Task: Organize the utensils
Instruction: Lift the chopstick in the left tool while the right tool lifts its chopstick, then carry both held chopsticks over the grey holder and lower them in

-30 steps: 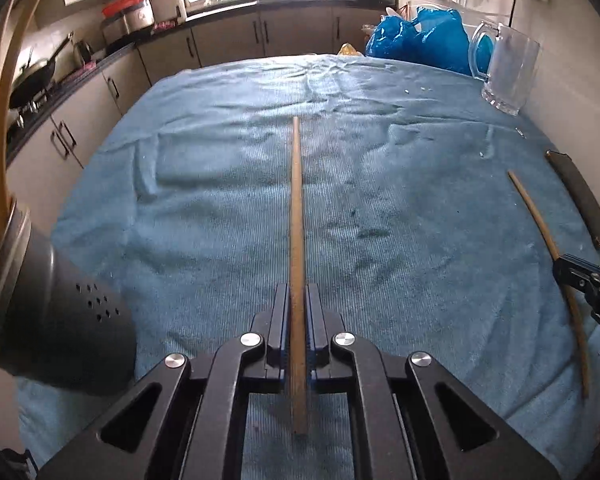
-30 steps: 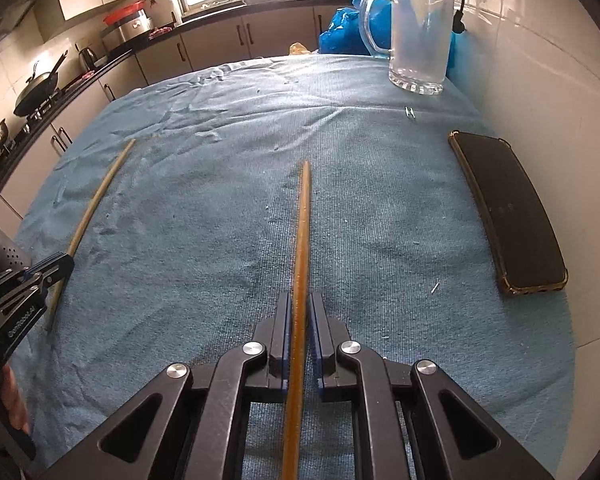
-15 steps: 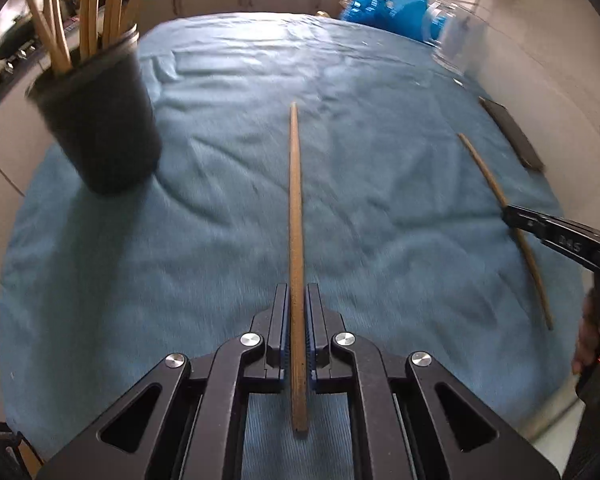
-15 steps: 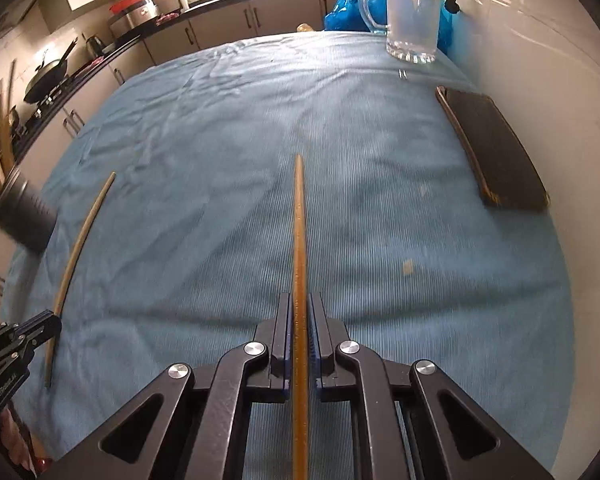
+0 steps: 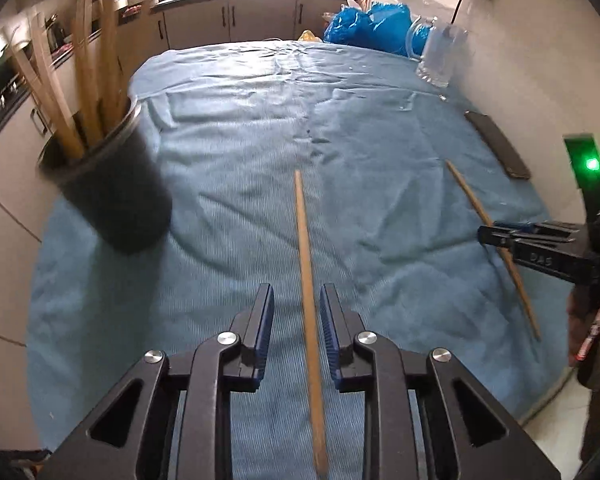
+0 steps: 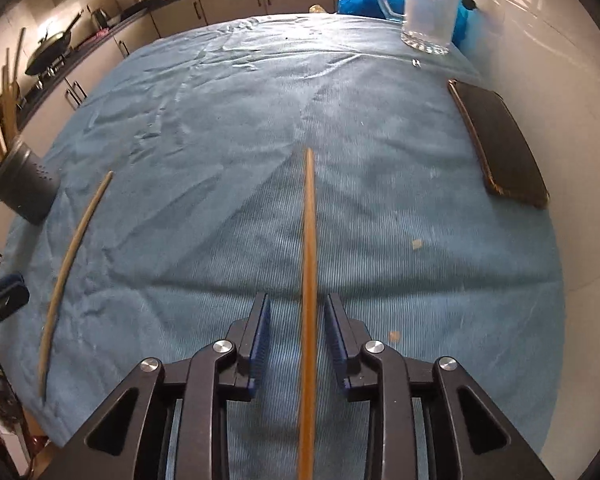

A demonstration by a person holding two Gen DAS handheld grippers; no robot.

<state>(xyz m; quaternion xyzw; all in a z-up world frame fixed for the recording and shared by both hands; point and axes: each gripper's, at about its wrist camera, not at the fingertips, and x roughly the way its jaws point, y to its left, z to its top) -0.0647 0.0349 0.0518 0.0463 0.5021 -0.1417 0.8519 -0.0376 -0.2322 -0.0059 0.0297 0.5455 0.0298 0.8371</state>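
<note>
Both claws opening, pads clear of wood. Left claw (image 5: 296, 320) straddling one chopstick (image 5: 306, 280), loose between jaws, tip toward 12 o'clock. Right claw (image 6: 295, 326) same with second chopstick (image 6: 309, 264). Probably released side by side on the blue-cloth counter (image 6: 220, 120) to line them up as a pair before potting. Dark holder (image 5: 112, 196) with more sticks at 10 o'clock in left view, well apart. Phone (image 6: 500, 144) at 2 o'clock, glass mug (image 6: 428, 8) at 1 o'clock in right view. Nothing blocking path to holder.
</note>
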